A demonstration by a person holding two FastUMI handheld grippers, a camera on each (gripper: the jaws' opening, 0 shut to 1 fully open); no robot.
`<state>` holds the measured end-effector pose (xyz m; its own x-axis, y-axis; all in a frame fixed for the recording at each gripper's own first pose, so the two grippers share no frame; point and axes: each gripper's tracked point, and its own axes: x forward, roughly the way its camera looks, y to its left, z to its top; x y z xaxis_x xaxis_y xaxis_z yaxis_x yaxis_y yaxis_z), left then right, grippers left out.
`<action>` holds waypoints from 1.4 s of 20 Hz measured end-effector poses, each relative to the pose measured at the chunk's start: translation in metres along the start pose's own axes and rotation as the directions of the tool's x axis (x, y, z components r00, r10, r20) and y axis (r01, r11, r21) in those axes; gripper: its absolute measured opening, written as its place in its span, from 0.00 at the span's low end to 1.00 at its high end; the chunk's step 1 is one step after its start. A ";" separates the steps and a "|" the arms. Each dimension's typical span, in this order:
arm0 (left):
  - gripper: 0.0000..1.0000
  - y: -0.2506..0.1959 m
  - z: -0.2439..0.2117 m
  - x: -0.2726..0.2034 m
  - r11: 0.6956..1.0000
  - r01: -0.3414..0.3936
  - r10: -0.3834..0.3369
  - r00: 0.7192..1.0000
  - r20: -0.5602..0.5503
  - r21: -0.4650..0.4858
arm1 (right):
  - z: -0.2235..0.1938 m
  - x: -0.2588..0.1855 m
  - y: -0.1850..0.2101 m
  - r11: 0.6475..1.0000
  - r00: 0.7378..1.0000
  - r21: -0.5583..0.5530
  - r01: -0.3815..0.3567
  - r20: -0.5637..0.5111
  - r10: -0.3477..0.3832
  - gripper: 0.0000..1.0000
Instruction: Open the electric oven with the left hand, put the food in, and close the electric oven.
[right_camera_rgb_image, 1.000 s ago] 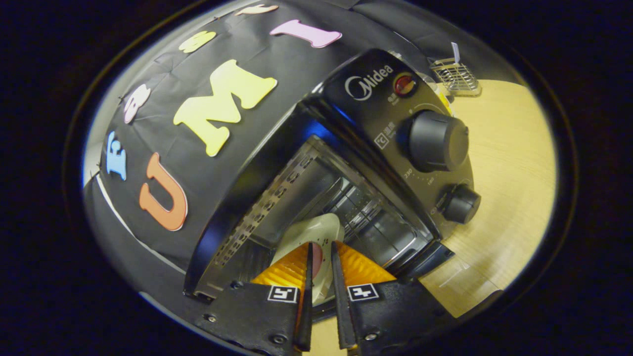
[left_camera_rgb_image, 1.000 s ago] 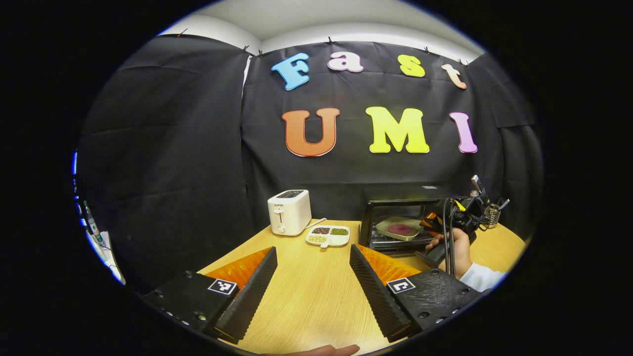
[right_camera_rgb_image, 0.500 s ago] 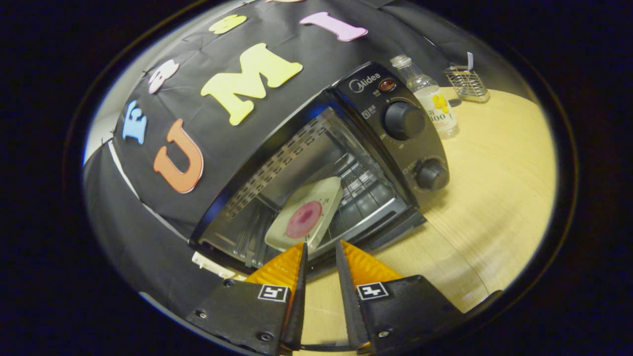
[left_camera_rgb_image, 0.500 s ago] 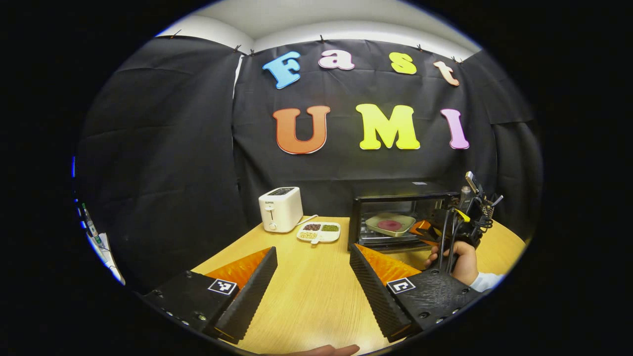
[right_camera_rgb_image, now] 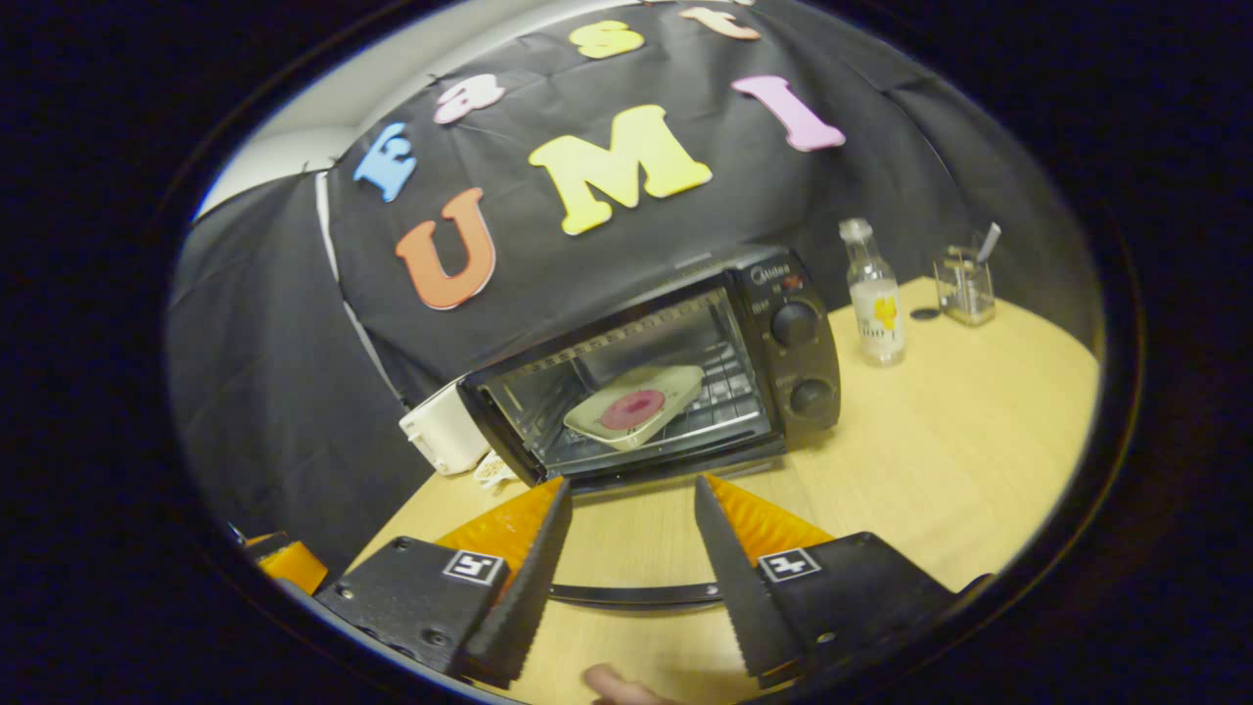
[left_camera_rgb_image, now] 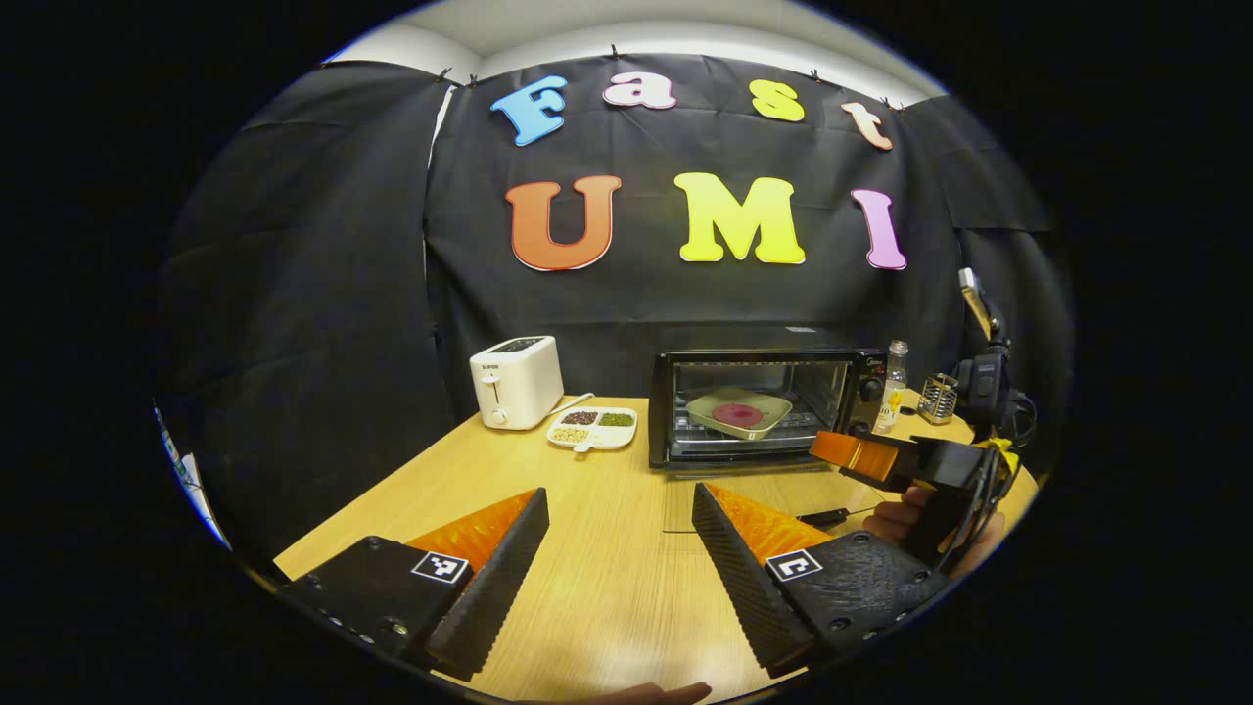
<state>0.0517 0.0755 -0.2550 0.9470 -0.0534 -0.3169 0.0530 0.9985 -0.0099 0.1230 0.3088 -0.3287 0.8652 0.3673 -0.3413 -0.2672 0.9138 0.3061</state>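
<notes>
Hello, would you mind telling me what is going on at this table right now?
A person holds a gripping tool in each hand. The plate of food sits on the rack inside the oven, whose door is down. The right tool and left tool are both open, empty and short of the oven. Closing the door remains.

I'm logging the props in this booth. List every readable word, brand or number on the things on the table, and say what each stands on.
Nothing is sharp enough to quote.
toaster: dark mark on its front, too small to read.
oven: pale print on its front, too small to read.
bottle: label blurred.
</notes>
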 end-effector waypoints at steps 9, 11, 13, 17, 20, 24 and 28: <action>0.95 -0.039 -0.034 0.017 0.997 0.073 -0.073 0.993 -0.092 0.002 | 0.057 -0.072 -0.041 0.976 0.988 -0.205 0.071 0.149 -0.040 0.96; 0.94 -0.050 -0.044 0.025 0.996 0.089 -0.088 0.989 -0.121 0.006 | 0.083 -0.088 -0.053 0.971 0.981 -0.221 0.093 0.187 -0.051 0.96; 0.95 -0.064 -0.056 0.031 0.994 0.107 -0.105 0.982 -0.160 0.001 | 0.106 -0.104 -0.068 0.968 0.973 -0.223 0.112 0.220 -0.062 0.96; 0.95 -0.091 -0.081 0.043 0.991 0.134 -0.135 0.958 -0.253 -0.023 | 0.157 -0.134 -0.104 0.956 0.947 -0.231 0.182 0.305 -0.106 0.96; 0.95 -0.112 -0.095 0.050 0.988 0.155 -0.153 0.943 -0.295 -0.018 | 0.180 -0.155 -0.129 0.949 0.934 -0.227 0.219 0.330 -0.136 0.96; 0.96 -0.149 -0.114 0.066 0.977 0.215 -0.201 0.912 -0.357 -0.002 | 0.207 -0.175 -0.155 0.941 0.921 -0.232 0.245 0.360 -0.151 0.96; 0.96 -0.169 -0.116 0.077 0.974 0.226 -0.204 0.902 -0.381 0.012 | 0.213 -0.180 -0.174 0.935 0.914 -0.234 0.266 0.370 -0.168 0.96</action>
<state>0.0788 -0.0964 -0.3878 0.7221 -0.2491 -0.6454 0.2693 0.9605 -0.0693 0.1036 0.0467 -0.1312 0.9924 0.1181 -0.0345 -0.1186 0.9929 -0.0127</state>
